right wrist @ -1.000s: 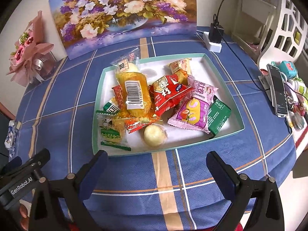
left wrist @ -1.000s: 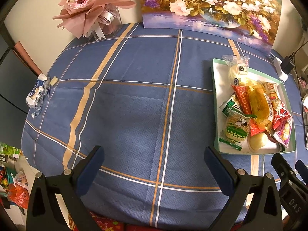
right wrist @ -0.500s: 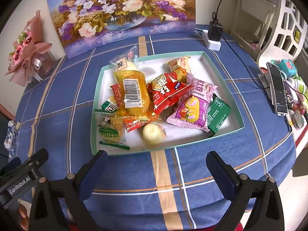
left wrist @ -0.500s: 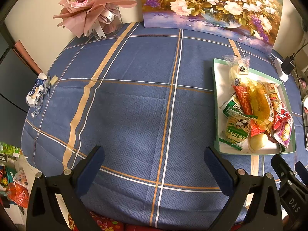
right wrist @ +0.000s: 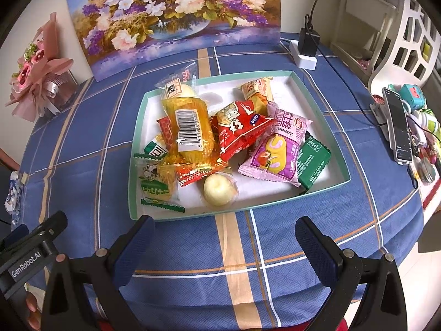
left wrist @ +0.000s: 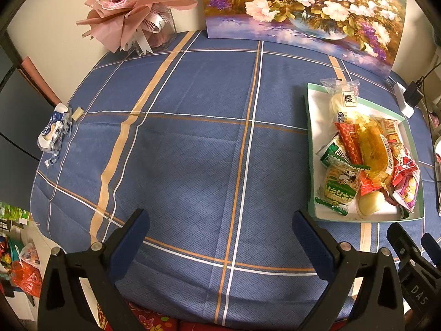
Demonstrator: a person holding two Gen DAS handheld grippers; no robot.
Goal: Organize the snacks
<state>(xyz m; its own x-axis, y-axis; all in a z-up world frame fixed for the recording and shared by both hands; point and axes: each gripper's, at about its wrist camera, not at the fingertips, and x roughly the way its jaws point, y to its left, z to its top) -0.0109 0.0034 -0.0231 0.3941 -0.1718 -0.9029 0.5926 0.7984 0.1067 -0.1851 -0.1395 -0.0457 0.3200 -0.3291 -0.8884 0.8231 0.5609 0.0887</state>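
Right gripper [right wrist: 224, 244] edges closer, tray [right wrist: 321, 102] of snacks now just ahead of its wide, empty jaws; left gripper [left wrist: 220, 237] waits wide too.

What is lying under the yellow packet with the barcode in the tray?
Under the yellow packet in the tray, an orange-red packet and a green-and-white packet stick out at its left. A red crimped wrapper shows below it. Anything beneath its middle is covered.

matt woven cloth [left wrist: 193, 165] under a smooth tray [right wrist: 317, 104] of glossy plastic wrappers [right wrist: 242, 129]
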